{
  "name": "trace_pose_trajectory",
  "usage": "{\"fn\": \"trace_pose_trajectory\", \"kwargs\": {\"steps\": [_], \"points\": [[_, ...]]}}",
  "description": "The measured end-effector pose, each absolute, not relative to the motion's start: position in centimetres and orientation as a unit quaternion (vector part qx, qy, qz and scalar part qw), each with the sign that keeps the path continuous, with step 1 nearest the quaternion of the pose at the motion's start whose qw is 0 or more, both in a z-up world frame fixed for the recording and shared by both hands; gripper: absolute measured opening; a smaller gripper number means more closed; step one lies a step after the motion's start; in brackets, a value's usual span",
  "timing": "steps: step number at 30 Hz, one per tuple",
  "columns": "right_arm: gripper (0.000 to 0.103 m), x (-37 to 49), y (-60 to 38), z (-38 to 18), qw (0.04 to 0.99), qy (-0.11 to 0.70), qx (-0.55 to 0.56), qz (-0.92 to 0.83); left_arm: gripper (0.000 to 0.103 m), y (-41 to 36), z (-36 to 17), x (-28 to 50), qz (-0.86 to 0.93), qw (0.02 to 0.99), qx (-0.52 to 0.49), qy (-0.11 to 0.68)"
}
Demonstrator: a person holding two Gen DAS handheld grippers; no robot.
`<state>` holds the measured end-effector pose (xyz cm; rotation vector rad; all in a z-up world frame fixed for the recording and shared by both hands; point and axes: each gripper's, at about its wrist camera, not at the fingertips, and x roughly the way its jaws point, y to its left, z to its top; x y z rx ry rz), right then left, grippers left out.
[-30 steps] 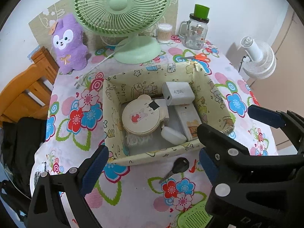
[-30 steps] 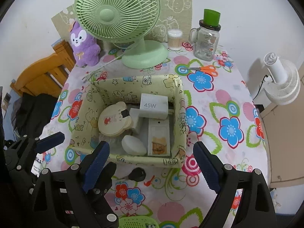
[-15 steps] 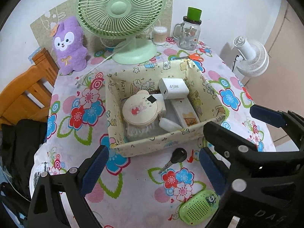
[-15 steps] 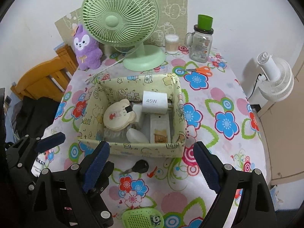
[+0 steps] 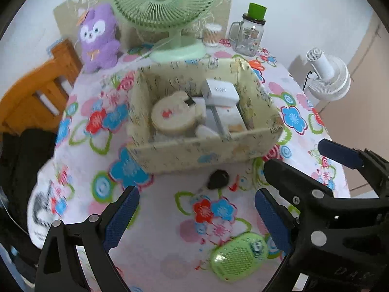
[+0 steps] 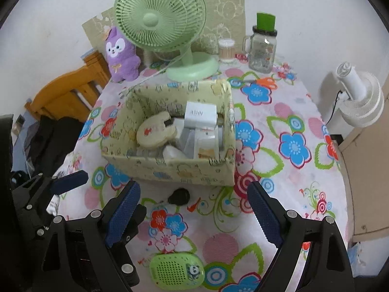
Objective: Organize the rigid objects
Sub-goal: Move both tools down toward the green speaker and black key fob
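The yellow fabric box [image 6: 170, 168] stands in the middle of the flowered tablecloth [image 6: 279, 170], holding a white charger [image 6: 200, 115] and a round cream case [image 6: 155, 132]; just in front lies a black key [image 6: 180, 196]; nearer, a green perforated case [image 6: 176, 271]; both the left gripper [image 5: 194, 219] and the right gripper [image 6: 192, 214] hover with jaws wide apart, empty.

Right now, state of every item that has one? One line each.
Left gripper: open, empty.
Right gripper: open, empty.
Box: open top, holding charger and other items.
Key: on the cloth, outside the box.
Green case: flat on the cloth, outside the box.
Jar: upright, lid on.
Green fan: upright; running or not, can't tell.
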<state>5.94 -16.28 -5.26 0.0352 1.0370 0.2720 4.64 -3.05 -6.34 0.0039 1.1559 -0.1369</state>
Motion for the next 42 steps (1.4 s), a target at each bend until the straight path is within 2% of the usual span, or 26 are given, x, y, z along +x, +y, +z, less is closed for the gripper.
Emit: {"fn": "trace_pose_trajectory", "kwargs": {"steps": [28,42], "points": [[0.091,3.2,-19.6,-11.4,0.826,0.523,-0.063,0.201,0.101,-6.9,-12.7,-1.6,0.063,0.809,-0.118,0.573],[0.091,2.4,-20.6,-14.2,0.812,0.545,-0.074,0.196,0.103,-7.4,-15.6,-2.8,0.098,0.788,-0.143,0.591]]}}
